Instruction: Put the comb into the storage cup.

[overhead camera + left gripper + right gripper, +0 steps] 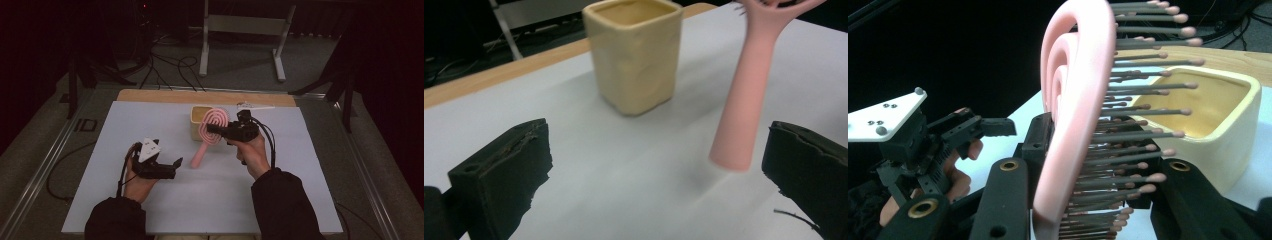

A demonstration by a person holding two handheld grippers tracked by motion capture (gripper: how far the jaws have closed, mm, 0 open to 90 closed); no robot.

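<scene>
A dim room surrounds the white-covered wooden table (150,200), grey carpet floor (240,65) strewn with black cables (170,67), a white metal stand (245,30) behind.

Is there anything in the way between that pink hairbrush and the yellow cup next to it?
Nothing visible. The right gripper holds the pink hairbrush by its head, lifted off the white table. The yellow cup stands right beside it, its top open.

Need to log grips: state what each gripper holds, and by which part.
Right gripper: pink hairbrush, clamped at its head. Left gripper: open, nothing held.
</scene>
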